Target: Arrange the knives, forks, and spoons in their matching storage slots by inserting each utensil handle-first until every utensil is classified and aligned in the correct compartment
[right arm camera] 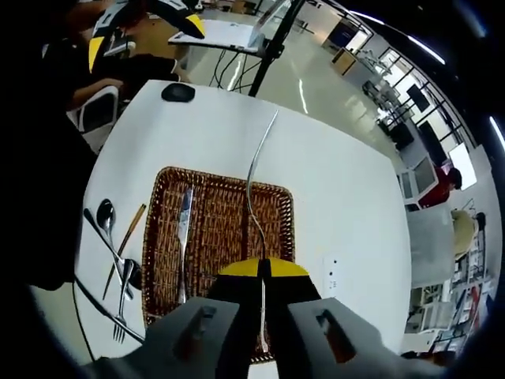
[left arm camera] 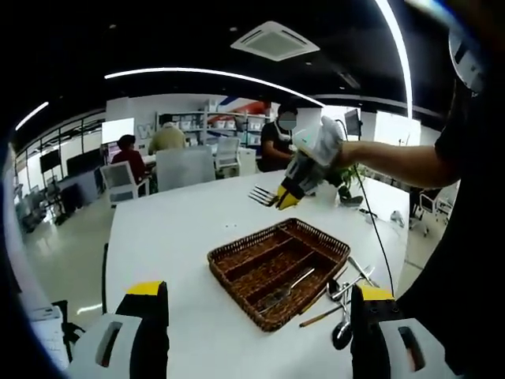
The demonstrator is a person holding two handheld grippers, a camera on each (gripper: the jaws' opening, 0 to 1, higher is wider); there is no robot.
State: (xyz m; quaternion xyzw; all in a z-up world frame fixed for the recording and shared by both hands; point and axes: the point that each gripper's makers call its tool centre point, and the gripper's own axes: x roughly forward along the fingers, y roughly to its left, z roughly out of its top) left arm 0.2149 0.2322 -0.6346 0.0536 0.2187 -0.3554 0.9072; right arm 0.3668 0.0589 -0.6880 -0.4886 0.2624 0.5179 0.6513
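Observation:
A brown wicker tray (left arm camera: 237, 254) (right arm camera: 280, 217) with long slots lies on the white table (left arm camera: 173, 237) (right arm camera: 339, 189). One silver utensil (left arm camera: 288, 290) (right arm camera: 183, 233) lies in one of its slots. Loose spoons, a fork and wood-handled pieces (left arm camera: 343, 304) (right arm camera: 118, 260) lie on the table beside the tray. My right gripper (right arm camera: 264, 272) (left arm camera: 286, 197) is shut on a silver fork (right arm camera: 252, 185) (left arm camera: 263, 195) and holds it in the air above the tray. My left gripper (left arm camera: 260, 332) (right arm camera: 146, 31) is open with nothing between its wide-apart jaws.
A black puck-shaped object (right arm camera: 177, 92) lies on the table beyond the tray, near a black stand pole (right arm camera: 272, 47). A cable (left arm camera: 379, 237) runs along the table edge. People sit at desks (left arm camera: 170, 138) behind the table, among white chairs (left arm camera: 122, 180).

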